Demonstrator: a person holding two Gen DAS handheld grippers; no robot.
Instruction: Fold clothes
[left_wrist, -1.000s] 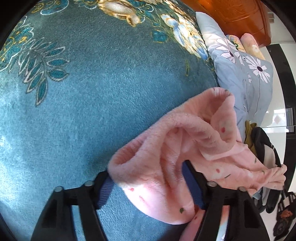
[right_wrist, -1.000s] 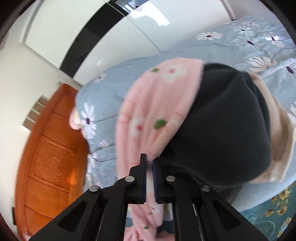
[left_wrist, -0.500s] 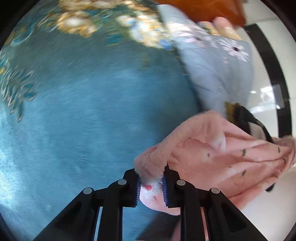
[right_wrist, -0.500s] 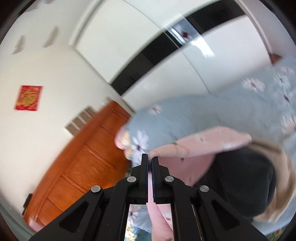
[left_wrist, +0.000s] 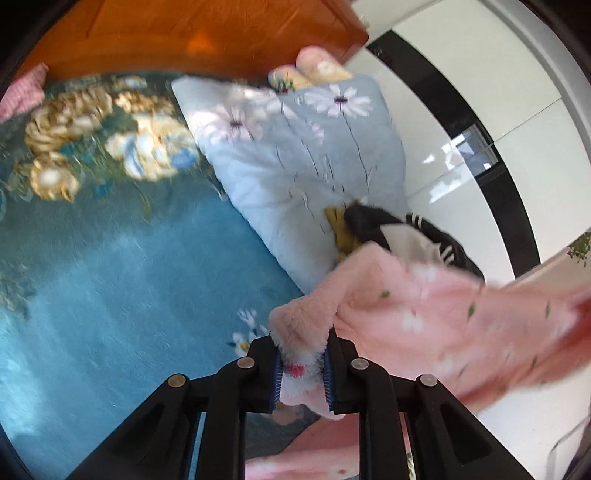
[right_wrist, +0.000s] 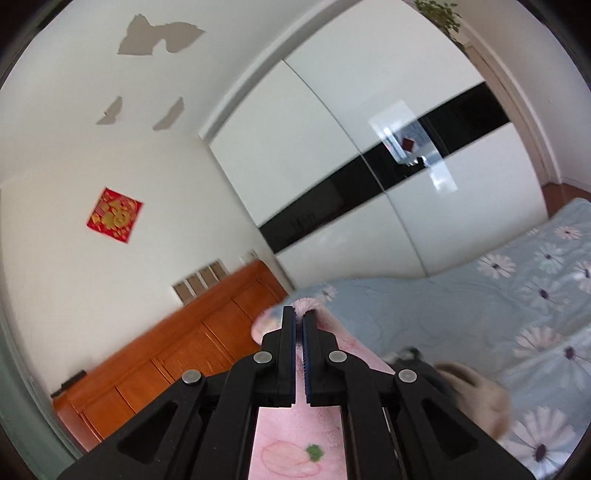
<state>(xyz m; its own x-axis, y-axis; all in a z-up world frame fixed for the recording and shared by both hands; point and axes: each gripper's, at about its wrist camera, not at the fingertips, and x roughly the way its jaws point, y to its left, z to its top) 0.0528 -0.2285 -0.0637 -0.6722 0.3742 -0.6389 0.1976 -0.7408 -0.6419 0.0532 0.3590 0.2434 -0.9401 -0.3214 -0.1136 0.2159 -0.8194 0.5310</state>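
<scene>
A fluffy pink garment (left_wrist: 424, 317) with small printed flowers hangs stretched above the bed. My left gripper (left_wrist: 301, 363) is shut on its thick fuzzy edge, the cloth bunched between the blue pads. From there the garment runs off to the right, blurred. In the right wrist view my right gripper (right_wrist: 299, 332) is shut on another edge of the same pink garment (right_wrist: 291, 435), which hangs below the fingers and shows a tuft at the tips. Other dark and beige clothes (left_wrist: 399, 229) lie piled on the quilt, seen too as clothes (right_wrist: 469, 391) at the right.
A teal floral blanket (left_wrist: 110, 266) covers the bed. A light blue daisy quilt (left_wrist: 295, 158) lies folded along it, also the quilt (right_wrist: 480, 314). An orange wooden headboard (right_wrist: 177, 350) and a white wardrobe (right_wrist: 369, 192) with a black band stand behind.
My left gripper closed on the pink garment's edge and lifted it off the blanket. My right gripper rose with its edge, its view swinging from the clothes pile up to the wall and wardrobe.
</scene>
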